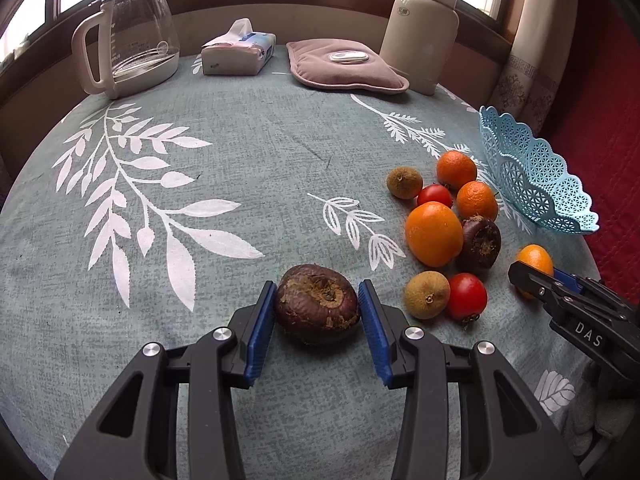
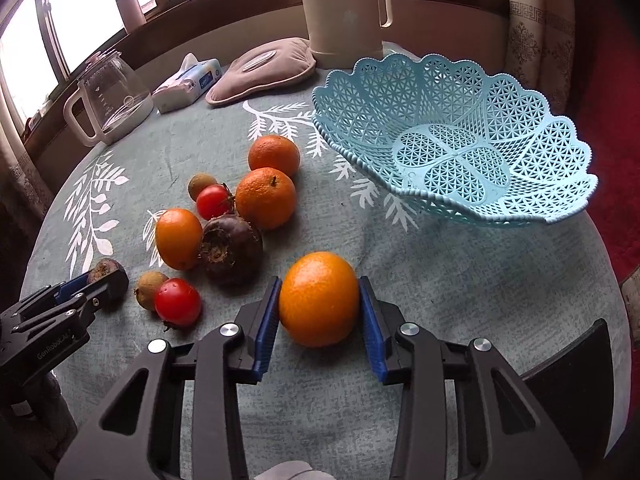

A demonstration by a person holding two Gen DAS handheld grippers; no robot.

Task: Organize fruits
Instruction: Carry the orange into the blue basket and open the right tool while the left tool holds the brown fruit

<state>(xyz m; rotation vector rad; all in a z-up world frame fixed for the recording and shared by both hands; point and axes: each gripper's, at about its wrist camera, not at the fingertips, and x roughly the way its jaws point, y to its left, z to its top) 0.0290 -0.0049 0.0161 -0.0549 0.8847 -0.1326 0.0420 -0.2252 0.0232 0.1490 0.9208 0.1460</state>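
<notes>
On leaf-print teal tablecloth (image 1: 248,152): left gripper (image 1: 318,306) clamping dark purple round fruit (image 1: 317,304); right gripper (image 2: 319,300) squeezing smooth orange (image 2: 319,299). Advice: lifting straight, carrying into empty blue lattice plastic basket (image 2: 452,148), avoiding neighbouring fruit.

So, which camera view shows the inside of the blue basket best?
The right wrist view: the blue basket shows its whole lattice floor and scalloped rim, with no fruit inside. The left wrist view catches it only side-on at the table's right edge, mostly outer wall.
</notes>
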